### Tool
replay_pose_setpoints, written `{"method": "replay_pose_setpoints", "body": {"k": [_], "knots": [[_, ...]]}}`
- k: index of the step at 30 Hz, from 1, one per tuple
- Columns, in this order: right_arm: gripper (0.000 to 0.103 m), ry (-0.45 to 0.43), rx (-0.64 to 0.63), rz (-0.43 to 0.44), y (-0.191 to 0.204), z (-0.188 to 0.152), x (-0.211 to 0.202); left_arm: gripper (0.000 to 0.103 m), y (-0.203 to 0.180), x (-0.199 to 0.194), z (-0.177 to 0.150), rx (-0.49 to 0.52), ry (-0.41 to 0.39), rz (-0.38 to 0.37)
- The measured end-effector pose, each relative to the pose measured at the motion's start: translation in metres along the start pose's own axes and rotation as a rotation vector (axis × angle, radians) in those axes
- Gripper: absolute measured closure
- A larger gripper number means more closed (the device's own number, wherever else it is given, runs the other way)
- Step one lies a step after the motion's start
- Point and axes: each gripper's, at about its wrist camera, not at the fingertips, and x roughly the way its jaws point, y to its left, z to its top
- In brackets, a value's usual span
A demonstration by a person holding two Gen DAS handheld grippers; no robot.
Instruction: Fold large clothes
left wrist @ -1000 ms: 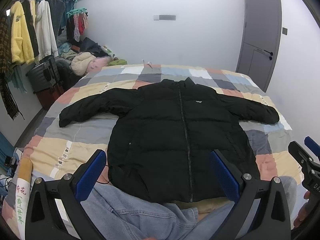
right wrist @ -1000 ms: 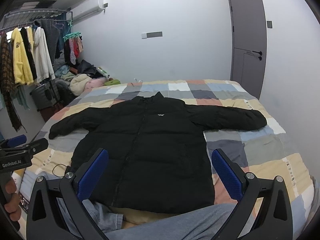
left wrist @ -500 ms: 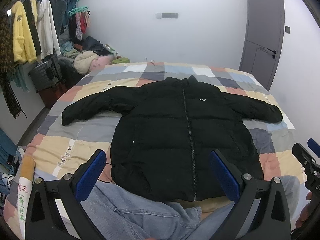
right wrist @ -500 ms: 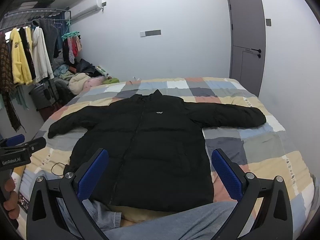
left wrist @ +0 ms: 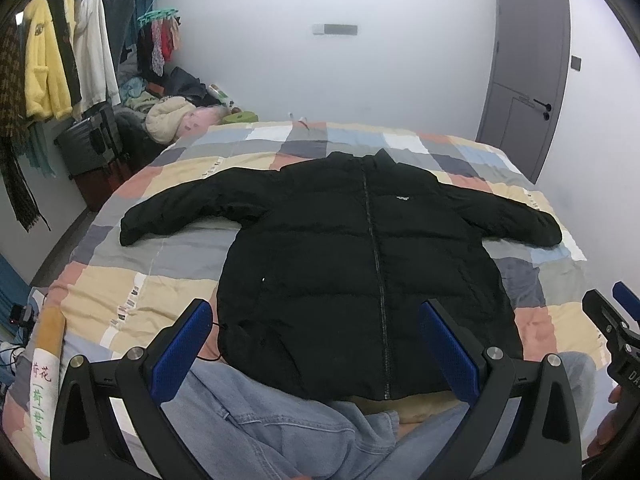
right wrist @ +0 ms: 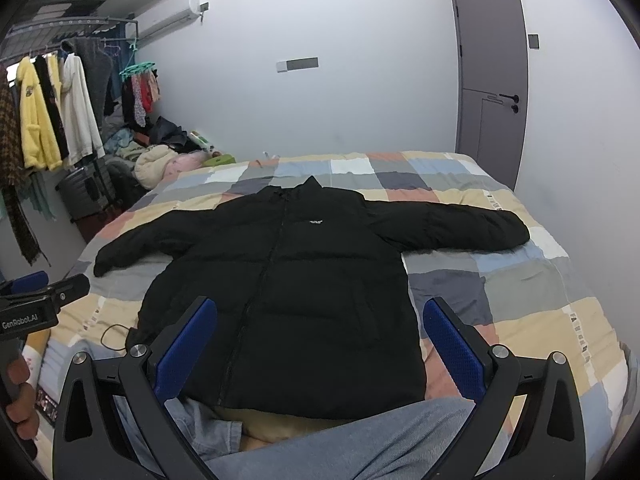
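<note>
A black puffer jacket [left wrist: 360, 264] lies flat, front up and zipped, on the checked bed, both sleeves spread out sideways; it also shows in the right wrist view [right wrist: 304, 280]. My left gripper [left wrist: 316, 344] is open and empty, held above the jacket's hem at the near edge. My right gripper [right wrist: 320, 340] is open and empty, also above the hem. Each gripper shows at the edge of the other's view: the right one [left wrist: 616, 332] and the left one [right wrist: 36, 300].
The checked bedspread [left wrist: 160, 280] covers the bed. Light blue jeans [left wrist: 280, 428] lie at the near edge under the jacket's hem. A clothes rack [left wrist: 64, 64], a dark suitcase [left wrist: 88, 144] and a pile of clothes stand at left. A grey door [right wrist: 492, 80] is at back right.
Both grippers have risen and tilted slightly, so the jacket sits lower in the views. The jacket has not moved and both grippers stay open.
</note>
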Motion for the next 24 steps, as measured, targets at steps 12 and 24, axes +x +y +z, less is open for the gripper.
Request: {"method": "replay_pose_setpoints", "body": {"k": [12, 24], "knots": [[0.0, 0.008, 0.001, 0.008, -0.001, -0.0003, 0.0007, 0.0, 0.002, -0.0015, 0.0031, -0.025, 0.002, -0.025], [0.0, 0.019, 0.016, 0.003, -0.0076, 0.0012, 0.0041, 0.0, -0.0001, 0.0045, 0.004, -0.021, 0.017, -0.024]]}}
